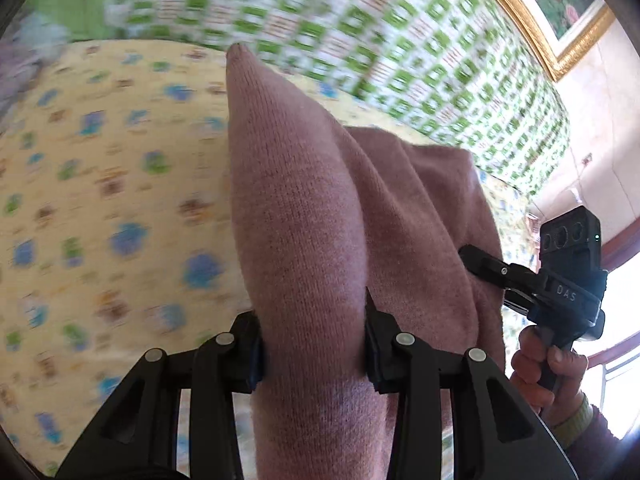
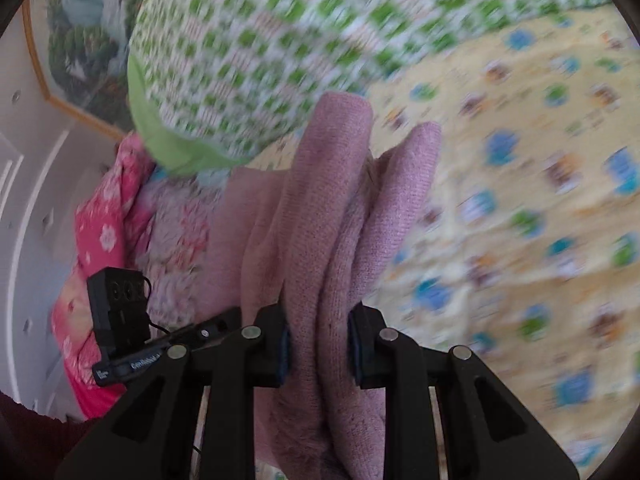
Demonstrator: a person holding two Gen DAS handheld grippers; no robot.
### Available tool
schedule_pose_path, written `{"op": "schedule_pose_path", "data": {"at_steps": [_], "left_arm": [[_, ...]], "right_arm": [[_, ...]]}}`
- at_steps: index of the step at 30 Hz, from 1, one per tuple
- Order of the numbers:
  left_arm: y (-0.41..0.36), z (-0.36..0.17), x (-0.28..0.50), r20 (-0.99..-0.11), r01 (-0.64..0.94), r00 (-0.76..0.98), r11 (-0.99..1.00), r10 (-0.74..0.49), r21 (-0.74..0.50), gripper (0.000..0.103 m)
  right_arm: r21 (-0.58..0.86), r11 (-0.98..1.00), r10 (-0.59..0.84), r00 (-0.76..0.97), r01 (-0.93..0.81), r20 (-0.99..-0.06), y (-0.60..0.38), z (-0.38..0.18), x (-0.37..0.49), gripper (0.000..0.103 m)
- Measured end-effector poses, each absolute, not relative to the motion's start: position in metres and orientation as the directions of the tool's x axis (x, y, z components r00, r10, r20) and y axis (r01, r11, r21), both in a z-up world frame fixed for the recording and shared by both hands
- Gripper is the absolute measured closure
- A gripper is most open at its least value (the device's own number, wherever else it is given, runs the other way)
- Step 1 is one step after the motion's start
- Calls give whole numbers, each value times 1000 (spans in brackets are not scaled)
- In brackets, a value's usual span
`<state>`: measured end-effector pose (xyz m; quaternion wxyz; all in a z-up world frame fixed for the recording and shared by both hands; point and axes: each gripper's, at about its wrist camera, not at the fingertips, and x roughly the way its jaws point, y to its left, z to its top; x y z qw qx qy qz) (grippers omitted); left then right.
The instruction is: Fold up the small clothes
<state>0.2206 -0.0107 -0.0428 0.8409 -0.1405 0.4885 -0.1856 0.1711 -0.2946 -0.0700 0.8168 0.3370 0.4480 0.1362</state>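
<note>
A dusty-pink knitted garment (image 1: 304, 216) hangs between both grippers above the bed. My left gripper (image 1: 314, 344) is shut on a thick fold of it, and the fabric rises to a point ahead. My right gripper (image 2: 318, 344) is shut on bunched folds of the same garment (image 2: 332, 208). In the left wrist view the right gripper (image 1: 480, 258) shows at the right, clamped on the garment's far edge and held by a hand (image 1: 548, 364). In the right wrist view the left gripper's body (image 2: 120, 320) shows at the lower left.
A yellow bedsheet (image 1: 100, 208) with blue and green prints lies below; it also shows in the right wrist view (image 2: 520, 220). A green-checked quilt (image 1: 360, 32) is heaped behind. Pink floral bedding (image 2: 104, 232) lies at the left. A gold-framed picture (image 1: 560, 20) hangs on the wall.
</note>
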Motion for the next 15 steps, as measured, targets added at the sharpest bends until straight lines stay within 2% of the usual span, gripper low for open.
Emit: {"op": "schedule_pose_path", "data": {"at_steps": [4, 10, 15], "left_arm": [[37, -53, 201, -788, 116, 453, 904, -418, -412, 64], [58, -89, 183, -815, 107, 415, 911, -405, -399, 63], [65, -107, 180, -805, 121, 420, 905, -418, -407, 56]], "right_arm": [[678, 732, 557, 514, 67, -652, -269, -86, 171, 79], [616, 777, 508, 448, 131, -736, -264, -118, 166, 78], [573, 800, 462, 428, 177, -777, -276, -136, 160, 72]]}}
